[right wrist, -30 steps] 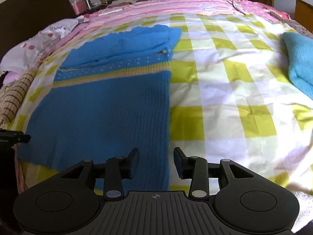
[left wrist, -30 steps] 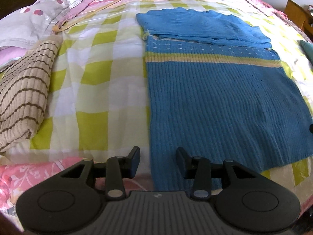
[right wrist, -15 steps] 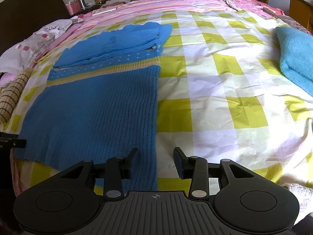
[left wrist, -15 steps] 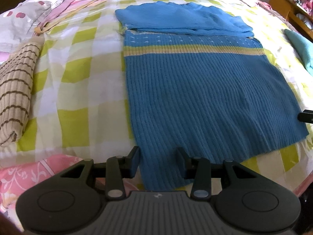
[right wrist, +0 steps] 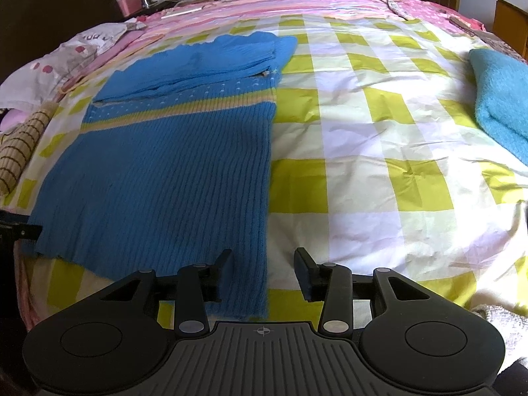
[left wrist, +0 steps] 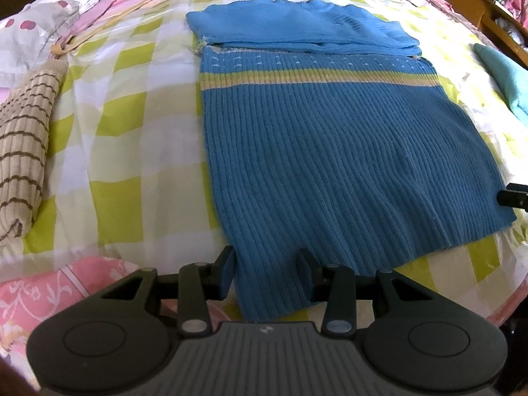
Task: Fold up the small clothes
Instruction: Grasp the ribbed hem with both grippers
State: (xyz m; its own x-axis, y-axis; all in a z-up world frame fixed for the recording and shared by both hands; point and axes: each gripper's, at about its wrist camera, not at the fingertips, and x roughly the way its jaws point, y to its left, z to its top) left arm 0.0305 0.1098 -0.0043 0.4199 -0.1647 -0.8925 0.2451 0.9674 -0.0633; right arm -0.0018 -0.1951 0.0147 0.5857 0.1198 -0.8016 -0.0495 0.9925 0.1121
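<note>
Left wrist view: the left gripper (left wrist: 266, 272) points down at the near left corner of the blue knitted sweater (left wrist: 336, 151), its jaws parted with a clear gap. The corner of the hem lies in that gap, but the pads do not press on it — nothing is gripped. Beyond the fingers the sweater lies flat on the yellow-and-white checked bedspread (left wrist: 132, 138), ribbed body toward the camera, a yellow stripe across the chest, and the upper part with the sleeves folded down over it at the far end. To the left, near the bed's edge, lies a folded beige garment with brown stripes (left wrist: 23, 145), and past it a grey pillow with pink spots (left wrist: 36, 29). A pink floral sheet (left wrist: 49, 293) shows at the near edge under the bedspread. At the right edge a dark fingertip of the other tool pokes into view just beside the sweater's right hem corner.

From the right wrist view, the right gripper (right wrist: 264, 272) stands over the sweater's near right corner (right wrist: 171, 171); its jaws are also apart and hold nothing — the left finger is over the knit, the right finger over bare bedspread (right wrist: 363, 151). A folded turquoise towel-like cloth (right wrist: 505, 99) lies well apart at the right, and a dark headboard (right wrist: 49, 10) rises at the far left.
</note>
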